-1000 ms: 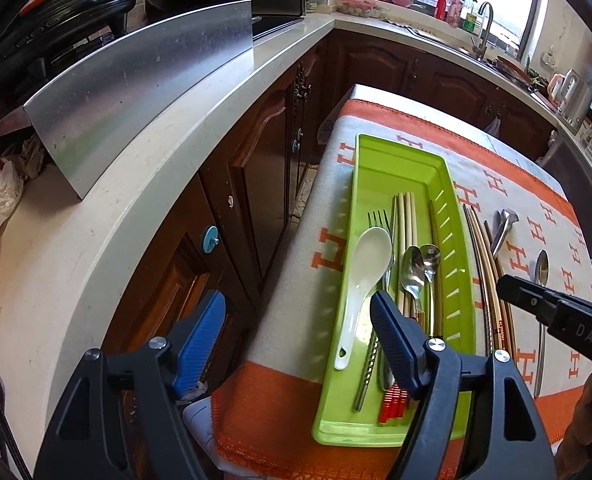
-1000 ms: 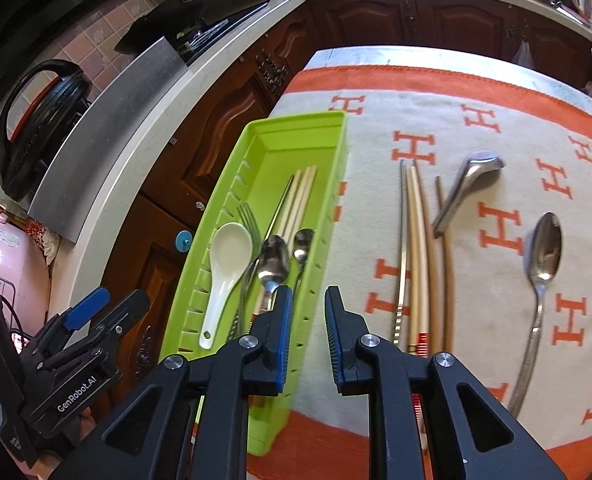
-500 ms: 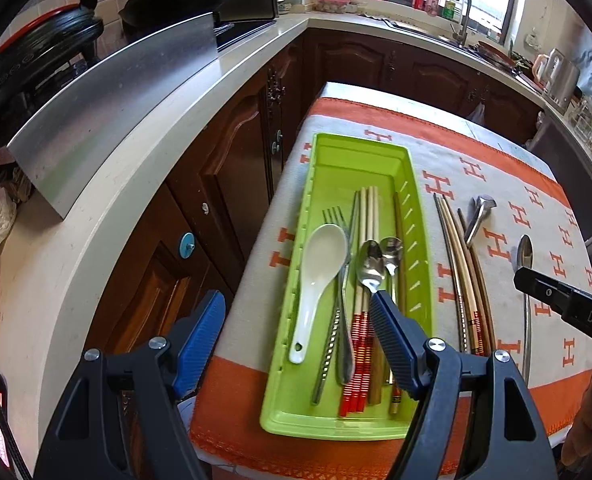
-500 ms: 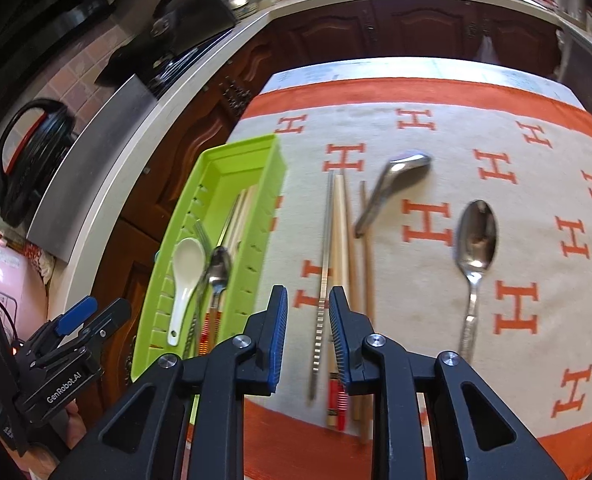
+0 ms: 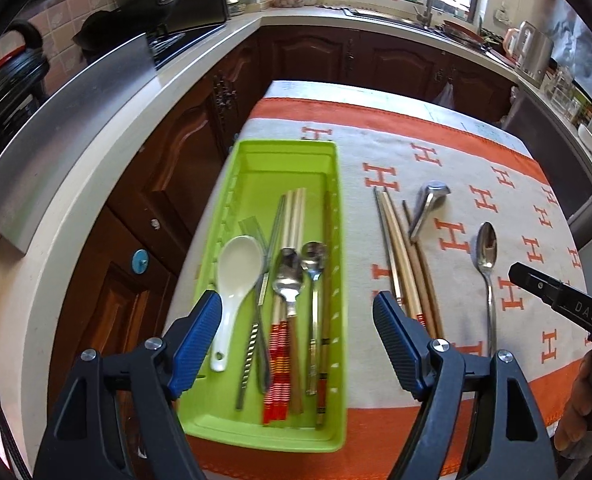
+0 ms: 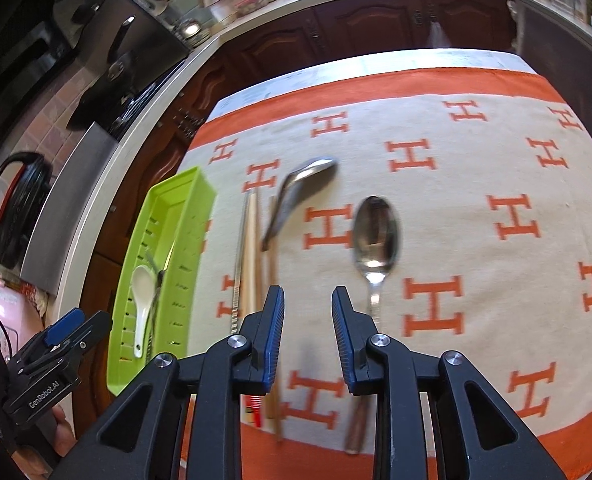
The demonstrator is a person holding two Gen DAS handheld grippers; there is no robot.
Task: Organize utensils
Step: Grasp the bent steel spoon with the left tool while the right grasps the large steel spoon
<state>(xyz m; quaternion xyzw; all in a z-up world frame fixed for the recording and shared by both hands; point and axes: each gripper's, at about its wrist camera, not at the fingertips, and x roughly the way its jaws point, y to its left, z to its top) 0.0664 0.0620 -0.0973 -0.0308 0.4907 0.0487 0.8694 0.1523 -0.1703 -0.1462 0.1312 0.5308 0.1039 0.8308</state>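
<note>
Green tray: the tray (image 5: 332,216) lies at the left of the patterned cloth (image 6: 476,152) on the table, in the lower middle of the left wrist view. It already holds a white spoon (image 5: 235,276), two metal spoons, a fork and several chopsticks.

Loose utensils: right of the tray on the cloth lie a bundle of chopsticks (image 6: 251,248), a short bent metal piece (image 6: 296,192) resting beside their far ends, and a long metal spoon (image 6: 376,236) a little apart to the right.

Right claw: the right claw (image 6: 308,332) hangs above the cloth, low in the centre of its own view. Its jaws are opening, still narrow, with nothing between them. The spoon's handle runs under its right finger.

Left claw: the left claw (image 5: 296,336) is spread wide and empty, over the near end of the tray.

Risk, which target: the right claw sits between the chopstick bundle and the spoon, so a descent from here could straddle neither cleanly and nudge one sideways.

Risk, thin handle: the spoon lies flat on soft cloth. Jaws closing too high would slip off it; too low, they would likely pinch the fabric and drag the cloth.

Risk, bundle: pinching the chopsticks together may leave one behind or knock the metal piece.

Risk, tray: the tray sits near the table's left edge, so a clumsy drop could push it off.
</note>
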